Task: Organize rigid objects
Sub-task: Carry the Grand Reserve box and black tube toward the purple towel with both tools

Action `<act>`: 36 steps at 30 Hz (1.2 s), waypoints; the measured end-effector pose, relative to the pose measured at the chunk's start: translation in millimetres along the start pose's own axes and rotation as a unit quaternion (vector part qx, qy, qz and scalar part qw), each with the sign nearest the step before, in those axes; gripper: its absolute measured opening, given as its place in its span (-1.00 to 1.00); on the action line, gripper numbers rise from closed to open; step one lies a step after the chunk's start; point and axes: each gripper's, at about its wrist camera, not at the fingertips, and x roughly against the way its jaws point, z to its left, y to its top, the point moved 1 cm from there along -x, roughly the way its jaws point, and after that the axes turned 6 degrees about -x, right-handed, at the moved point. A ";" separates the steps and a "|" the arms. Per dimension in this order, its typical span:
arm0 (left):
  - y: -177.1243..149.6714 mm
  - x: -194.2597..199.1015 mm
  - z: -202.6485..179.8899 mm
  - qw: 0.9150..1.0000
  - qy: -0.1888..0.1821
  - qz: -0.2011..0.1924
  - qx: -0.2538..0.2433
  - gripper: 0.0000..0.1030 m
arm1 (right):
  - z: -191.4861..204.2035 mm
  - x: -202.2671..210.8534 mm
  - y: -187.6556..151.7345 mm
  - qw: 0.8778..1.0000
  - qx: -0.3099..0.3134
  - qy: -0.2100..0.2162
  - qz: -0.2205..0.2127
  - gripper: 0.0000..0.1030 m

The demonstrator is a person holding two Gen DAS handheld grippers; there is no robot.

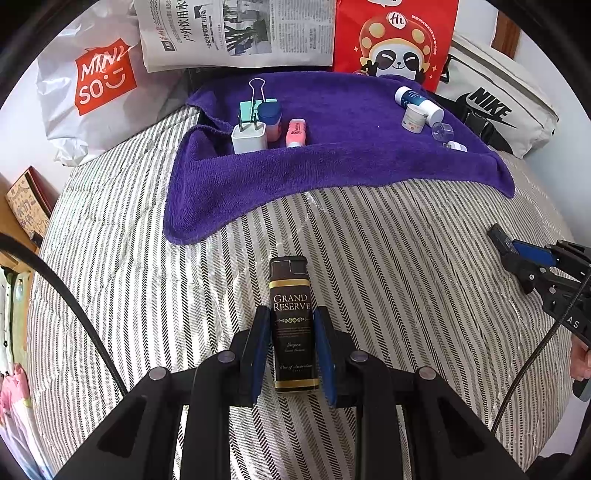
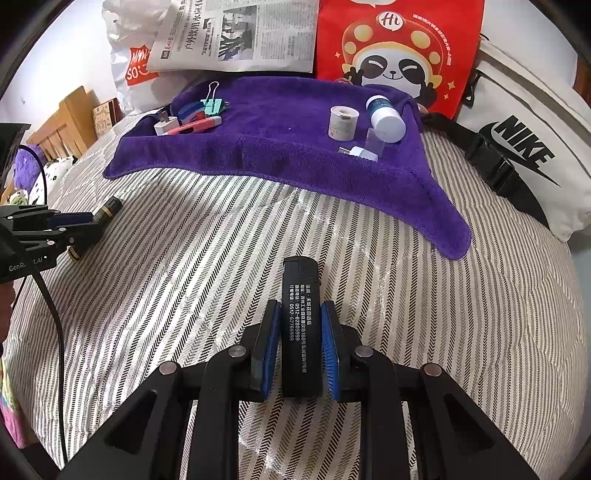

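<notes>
My left gripper (image 1: pixel 293 314) is shut on a dark brown "Grand Reserve" lighter (image 1: pixel 293 317) with gold bands, held over the striped bedcover. My right gripper (image 2: pixel 300 308) is shut on a black lighter (image 2: pixel 301 328) with white print. Each gripper shows in the other view: the right one (image 1: pixel 509 243) at the right edge, the left one (image 2: pixel 86 219) at the left edge. Ahead lies a purple towel (image 1: pixel 332 162). On its left are a white charger (image 1: pixel 249 138), a blue-lidded case (image 1: pixel 269 112), a binder clip (image 1: pixel 258 92) and a pink highlighter (image 1: pixel 296 133). On its right are a white-and-blue bottle (image 1: pixel 417 99), a small jar (image 1: pixel 415 118), a clear cap (image 1: pixel 442 131) and a white plug (image 1: pixel 456 146).
Behind the towel stand a white Miniso bag (image 1: pixel 92 85), a newspaper (image 1: pixel 236 33), a red panda bag (image 1: pixel 395 40) and a white Nike bag (image 1: pixel 498 103). A wooden headboard (image 2: pixel 62 125) and plush toys (image 2: pixel 33 177) are at the left. Cables trail from both grippers.
</notes>
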 end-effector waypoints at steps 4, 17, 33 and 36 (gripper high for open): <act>-0.8 0.0 0.3 1.000 0.000 0.000 0.000 -0.55 | -0.2 0.2 -0.1 1.000 0.000 0.000 0.000 -0.56; 0.9 -0.1 -1.1 1.000 0.002 0.002 -0.001 -0.55 | 0.7 -0.6 1.1 1.000 -0.004 0.002 0.005 -0.55; 3.6 -2.3 0.6 1.000 -0.003 0.008 0.004 -0.56 | -0.3 -1.3 3.3 1.000 -0.012 0.003 0.019 -0.57; 2.7 -1.6 2.3 1.000 -0.007 0.008 0.010 -0.56 | -6.1 -0.3 5.8 0.999 -0.027 0.021 0.032 -0.58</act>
